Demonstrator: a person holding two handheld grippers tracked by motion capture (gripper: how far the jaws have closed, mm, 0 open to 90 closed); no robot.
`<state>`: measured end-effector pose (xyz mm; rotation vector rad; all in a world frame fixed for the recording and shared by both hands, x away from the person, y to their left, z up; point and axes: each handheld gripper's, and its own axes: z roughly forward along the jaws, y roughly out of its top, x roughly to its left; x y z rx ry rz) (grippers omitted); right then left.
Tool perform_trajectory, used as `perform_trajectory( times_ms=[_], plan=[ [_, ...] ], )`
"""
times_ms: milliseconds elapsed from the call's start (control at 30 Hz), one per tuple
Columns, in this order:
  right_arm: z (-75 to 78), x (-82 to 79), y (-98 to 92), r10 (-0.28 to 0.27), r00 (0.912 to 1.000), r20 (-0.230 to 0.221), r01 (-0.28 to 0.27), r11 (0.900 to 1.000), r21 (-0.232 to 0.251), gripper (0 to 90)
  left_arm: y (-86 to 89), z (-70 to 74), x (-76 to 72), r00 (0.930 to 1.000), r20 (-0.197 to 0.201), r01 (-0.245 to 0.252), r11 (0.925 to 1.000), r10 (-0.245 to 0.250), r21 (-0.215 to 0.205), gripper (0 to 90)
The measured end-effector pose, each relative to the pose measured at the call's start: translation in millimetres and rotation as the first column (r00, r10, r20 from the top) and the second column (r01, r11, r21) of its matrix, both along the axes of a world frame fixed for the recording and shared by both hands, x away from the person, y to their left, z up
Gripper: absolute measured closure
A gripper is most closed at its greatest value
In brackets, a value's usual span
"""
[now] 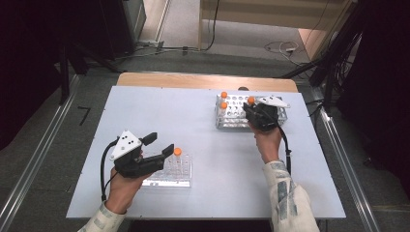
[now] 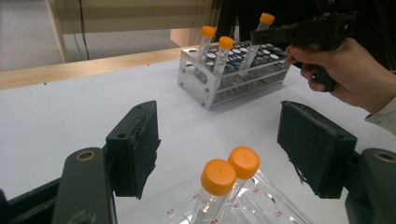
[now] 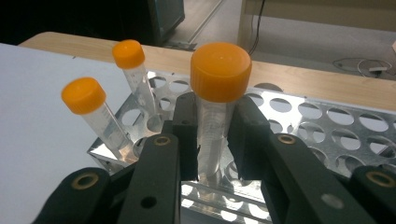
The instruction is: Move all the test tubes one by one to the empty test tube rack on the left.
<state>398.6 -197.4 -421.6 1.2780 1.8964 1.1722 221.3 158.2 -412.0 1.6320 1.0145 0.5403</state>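
Right gripper view shows the right hand-held gripper (image 3: 212,140) clamped on an orange-capped tube (image 3: 215,107) in the metal rack (image 3: 327,126); a tilted pull could jam it.

Two hand-held black tongs are showing their build: the left tongs (image 1: 161,144) are carrying a grey three-cornered plate dotted with small dark marks, and a black cable is looping from the body. The right tongs (image 1: 252,109) are wearing a matching plate and cable. Round brass-ringed rivets are studding the jaw arms, whose pads (image 2: 137,148) are looking rough and dark. The person's sleeves (image 1: 286,195) are showing pale patterned fabric.
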Motion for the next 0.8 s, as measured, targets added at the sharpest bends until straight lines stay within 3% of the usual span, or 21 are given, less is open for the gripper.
perform_trajectory(
  times_ms=[433,633,800],
  plan=[
    [28.0,-24.1,-11.5,0.029,0.9974,0.067,-0.031,0.999,0.025,72.0,-0.9,0.6,-1.0,1.0,0.003,0.0,1.0,0.0,-0.006,28.7],
    [30.7,-43.8,-10.0,0.09,0.9939,0.063,-0.091,0.996,0.0,72.0,-4.1,2.7,-3.5,0.9998,0.011,0.015,0.9999,-0.015,-0.007,28.8],
    [32.8,-65.5,-5.6,0.159,0.9848,0.07,-0.159,0.987,-0.009,72.0,-10.9,3.6,-6.3,0.9991,0.015,0.039,0.9992,-0.039,-0.002,28.7]
  ],
)
